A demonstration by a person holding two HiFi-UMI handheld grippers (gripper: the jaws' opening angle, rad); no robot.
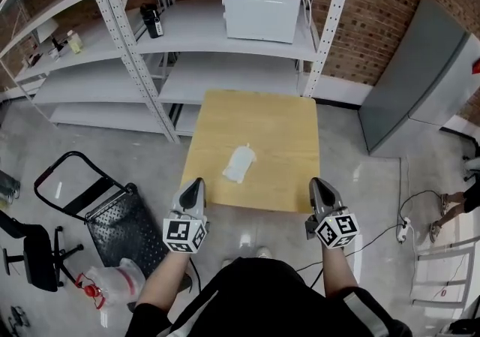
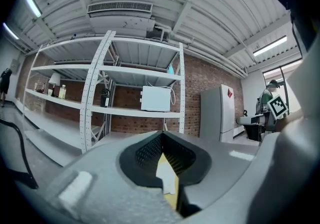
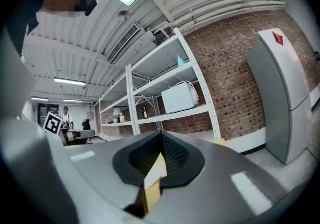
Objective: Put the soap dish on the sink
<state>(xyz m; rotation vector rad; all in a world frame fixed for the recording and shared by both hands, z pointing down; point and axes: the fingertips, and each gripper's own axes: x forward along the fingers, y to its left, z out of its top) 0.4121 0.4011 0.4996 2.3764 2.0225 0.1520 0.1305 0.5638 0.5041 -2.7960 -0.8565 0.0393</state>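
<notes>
A small white object (image 1: 239,164), which may be the soap dish, lies on the square wooden table (image 1: 285,133), near its front edge. No sink shows in any view. My left gripper (image 1: 196,185) hovers at the table's front left corner, jaws together and empty. My right gripper (image 1: 318,184) is at the front right corner, also shut with nothing held. Both point level toward the shelves. In the left gripper view the shut left gripper (image 2: 161,136) lets a sliver of the white object (image 2: 167,177) show below its tips. In the right gripper view the right gripper (image 3: 161,138) is closed too.
A white metal shelving rack (image 1: 135,50) stands behind the table, with a white microwave (image 1: 262,5) on it. A grey cabinet (image 1: 424,80) stands at the right. A black hand cart (image 1: 112,215) and a chair (image 1: 34,257) are at the left. Cables (image 1: 390,230) lie on the floor at the right.
</notes>
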